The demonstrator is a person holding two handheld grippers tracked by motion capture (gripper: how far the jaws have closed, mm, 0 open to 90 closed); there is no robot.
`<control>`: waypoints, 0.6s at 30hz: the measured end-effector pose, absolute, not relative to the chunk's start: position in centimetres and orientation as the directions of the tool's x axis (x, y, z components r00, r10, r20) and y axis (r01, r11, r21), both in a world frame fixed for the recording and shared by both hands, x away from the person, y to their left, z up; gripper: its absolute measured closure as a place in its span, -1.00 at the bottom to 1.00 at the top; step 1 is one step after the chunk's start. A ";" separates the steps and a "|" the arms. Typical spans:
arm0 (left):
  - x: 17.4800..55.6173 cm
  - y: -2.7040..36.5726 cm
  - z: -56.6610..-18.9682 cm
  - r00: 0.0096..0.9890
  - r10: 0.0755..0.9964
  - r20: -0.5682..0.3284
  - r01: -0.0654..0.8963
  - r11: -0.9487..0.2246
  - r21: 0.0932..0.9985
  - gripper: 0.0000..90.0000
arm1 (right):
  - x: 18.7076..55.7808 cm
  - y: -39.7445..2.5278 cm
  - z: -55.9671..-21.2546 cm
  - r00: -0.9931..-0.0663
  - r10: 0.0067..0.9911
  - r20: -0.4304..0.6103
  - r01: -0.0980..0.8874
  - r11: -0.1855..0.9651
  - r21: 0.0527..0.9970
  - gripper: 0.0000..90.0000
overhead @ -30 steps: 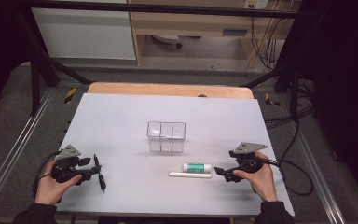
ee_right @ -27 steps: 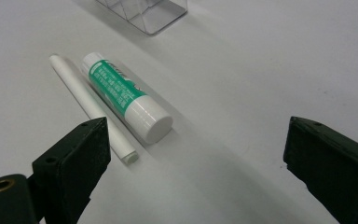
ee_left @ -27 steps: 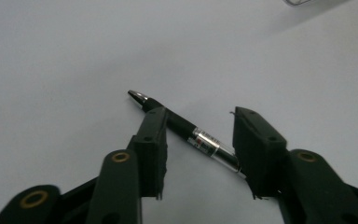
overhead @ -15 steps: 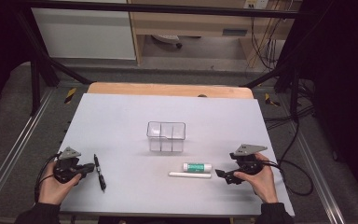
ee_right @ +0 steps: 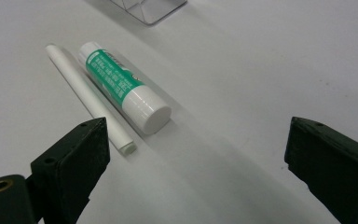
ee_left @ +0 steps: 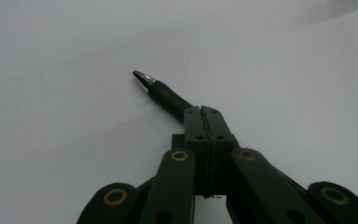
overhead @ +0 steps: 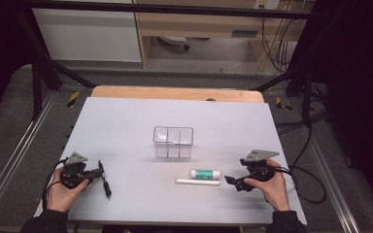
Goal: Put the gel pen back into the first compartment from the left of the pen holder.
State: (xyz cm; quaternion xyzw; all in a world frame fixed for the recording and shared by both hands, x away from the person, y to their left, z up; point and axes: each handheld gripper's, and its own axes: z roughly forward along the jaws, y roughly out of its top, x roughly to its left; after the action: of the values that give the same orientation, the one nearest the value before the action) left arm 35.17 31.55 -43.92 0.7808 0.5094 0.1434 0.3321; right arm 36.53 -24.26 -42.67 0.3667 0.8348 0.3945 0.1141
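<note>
Left gripper (ee_left: 204, 116): 2 black jaws pressed together on a black pen with a silver metal tip (ee_left: 161, 91). Pen tip points up-left over the plain white tabletop (ee_left: 65, 116).

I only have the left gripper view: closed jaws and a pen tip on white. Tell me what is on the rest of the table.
Observer: A clear compartmented box stands near the middle of the table, apart from everything else.
Operator: Report the other hand.
Observer: The right tool has its jaws wide open, holding nothing, low over the table.
Operator: Say what it faces.
Observer: A green-and-white glue stick and a thin white stick lie side by side just ahead of it.
Operator: Give me my own pen's lie.
Observer: In the high view, the left tool grips the black pen near its upper end; the rest runs toward the person's edge.
</note>
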 end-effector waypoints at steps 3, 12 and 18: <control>35.2 31.4 -44.0 0.441 0.889 -0.119 0.697 -0.256 0.669 0.98 | 36.5 -24.2 -42.7 -0.705 0.702 0.098 0.523 0.422 0.741 -0.84; 35.5 30.2 -44.2 0.467 0.878 -0.106 0.680 -0.280 0.677 0.98 | 36.6 -24.4 -42.7 -0.707 0.701 0.096 0.523 0.427 0.738 -0.84; 35.0 29.4 -43.4 0.496 0.861 -0.112 0.645 -0.279 0.711 0.98 | 36.6 -24.4 -42.8 -0.705 0.702 0.097 0.527 0.427 0.735 -0.84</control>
State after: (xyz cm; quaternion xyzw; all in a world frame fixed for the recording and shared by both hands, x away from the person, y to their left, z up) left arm 35.05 29.36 -43.41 0.7857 0.4793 0.1491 0.3615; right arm 36.58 -24.38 -42.76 0.3670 0.8372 0.3896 0.1126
